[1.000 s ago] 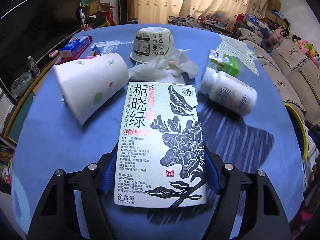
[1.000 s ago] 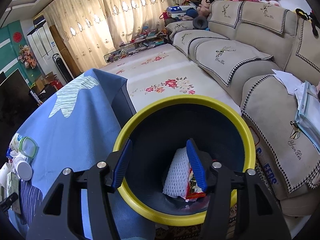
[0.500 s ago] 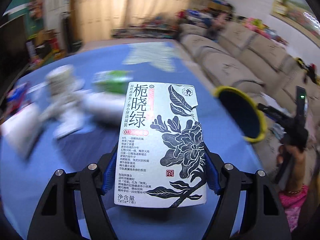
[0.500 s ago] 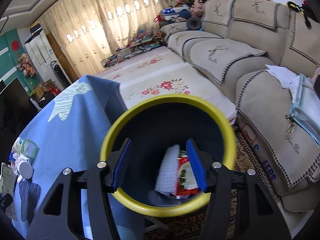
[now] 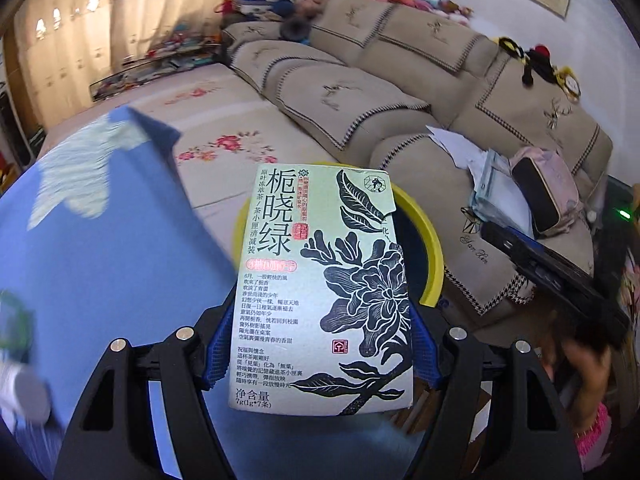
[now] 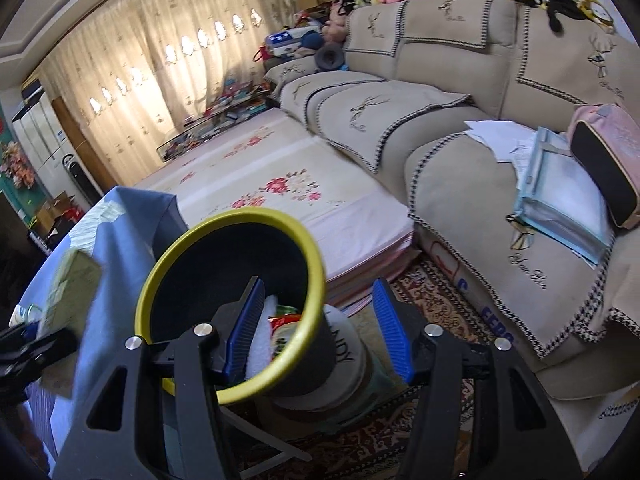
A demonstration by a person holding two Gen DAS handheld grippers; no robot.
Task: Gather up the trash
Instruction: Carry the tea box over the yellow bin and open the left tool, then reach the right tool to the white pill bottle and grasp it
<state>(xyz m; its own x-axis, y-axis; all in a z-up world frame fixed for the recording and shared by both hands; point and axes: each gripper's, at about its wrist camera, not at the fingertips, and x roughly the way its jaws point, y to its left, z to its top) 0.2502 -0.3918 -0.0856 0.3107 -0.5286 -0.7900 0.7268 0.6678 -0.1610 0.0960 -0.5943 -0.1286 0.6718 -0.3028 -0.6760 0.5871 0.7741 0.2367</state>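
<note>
Backlit curtains (image 6: 160, 76) glowing, dim warm room, fisheye-bent dark edges, motion-blurred blue tablecloth (image 5: 100, 240)

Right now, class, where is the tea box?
Left wrist view: the tea box sits clamped in the left gripper, in front of the yellow-rimmed bin.

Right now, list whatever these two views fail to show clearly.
- Left wrist view: the pale green printed tea box in the left gripper hides most of the yellow-rimmed black bin.
- Same view: table items at the left edge are motion-blurred.
- Right wrist view: the bin's bottom is hidden by its wall and the open right gripper.
</note>
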